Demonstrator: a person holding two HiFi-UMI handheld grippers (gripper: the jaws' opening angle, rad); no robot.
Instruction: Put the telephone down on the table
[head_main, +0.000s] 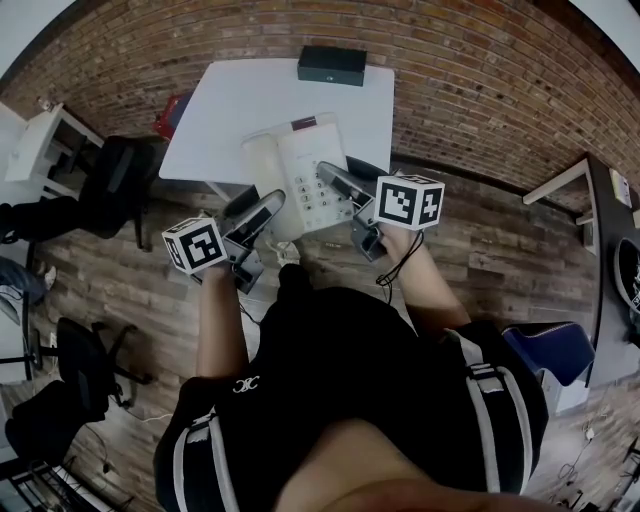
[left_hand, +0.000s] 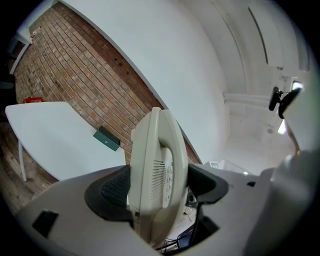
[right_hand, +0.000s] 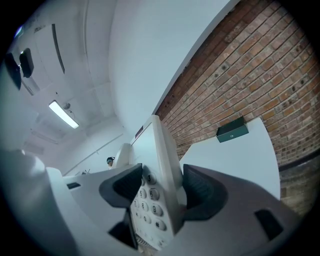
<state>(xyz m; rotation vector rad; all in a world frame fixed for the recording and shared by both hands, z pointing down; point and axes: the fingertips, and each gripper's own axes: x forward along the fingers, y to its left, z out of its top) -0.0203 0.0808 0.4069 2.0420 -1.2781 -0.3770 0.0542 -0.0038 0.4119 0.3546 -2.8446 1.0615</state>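
A person holds a cream telephone (head_main: 296, 180) up between two hand-held tools, in front of a white worktop (head_main: 250, 100) that stands against a brick wall (head_main: 480, 80). The left tongs (head_main: 262, 212) are clamped on the telephone's left side and the right tongs (head_main: 340, 183) on its right side, beside the keypad (head_main: 325, 192).

In the left gripper view the telephone (left_hand: 157, 175) stands edge-on, pressed between the two dark pads of the left tongs (left_hand: 159, 185). In the right gripper view the right tongs (right_hand: 162, 189) close on the telephone (right_hand: 155, 170) the same way, with the number keys (right_hand: 147, 200) facing the left pad.

Both gripper views show the worktop (left_hand: 55, 135) beyond the telephone, which looks to be off its surface. From the head view the telephone overlaps the worktop's near edge.

A dark green box (head_main: 331, 65) lies at the worktop's far edge, by the wall. A black office chair (head_main: 120, 185) stands on the wooden floor (head_main: 480, 250) to the left.
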